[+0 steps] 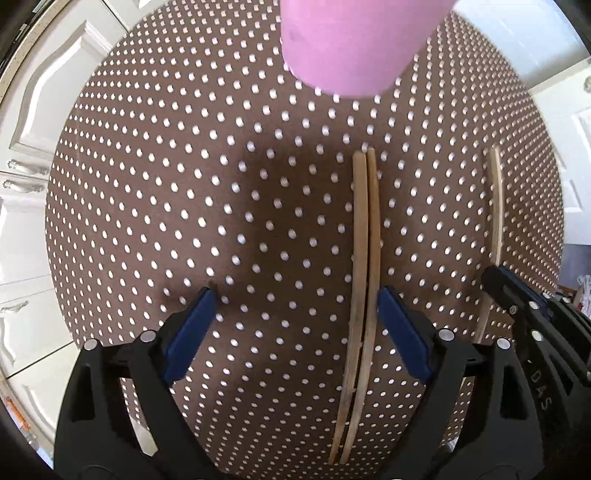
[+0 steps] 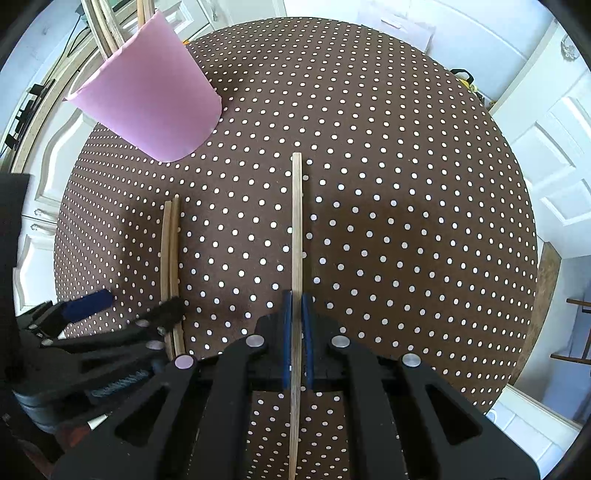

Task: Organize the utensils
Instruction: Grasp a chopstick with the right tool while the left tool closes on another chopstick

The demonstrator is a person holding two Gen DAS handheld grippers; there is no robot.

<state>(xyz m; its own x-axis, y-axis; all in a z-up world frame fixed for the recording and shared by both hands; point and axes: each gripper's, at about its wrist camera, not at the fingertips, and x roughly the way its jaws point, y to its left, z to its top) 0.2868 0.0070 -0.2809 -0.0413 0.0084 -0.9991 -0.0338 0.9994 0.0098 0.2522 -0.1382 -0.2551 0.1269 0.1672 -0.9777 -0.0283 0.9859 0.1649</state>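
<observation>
Two wooden chopsticks (image 1: 365, 258) lie side by side on the brown dotted tablecloth (image 1: 184, 184). My left gripper (image 1: 297, 295) points down over them, open; the pair lies between its blue pads, close to the right pad (image 1: 400, 332) and not pressed. My right gripper (image 2: 296, 299) is shut on a single chopstick (image 2: 296, 221) that runs forward from its pads; whether it rests on the cloth I cannot tell. That chopstick (image 1: 496, 206) and the right gripper (image 1: 496, 280) also show at the right of the left wrist view. A pink cup (image 2: 147, 99) stands at the far left.
Wooden sticks (image 2: 107, 26) rise from the pink cup (image 1: 354, 44). The round table's edge (image 2: 517, 295) curves around, with white cabinet doors (image 1: 44, 122) beyond it. The left gripper (image 2: 129, 306) sits low at the left of the right wrist view, over the chopstick pair (image 2: 171, 251).
</observation>
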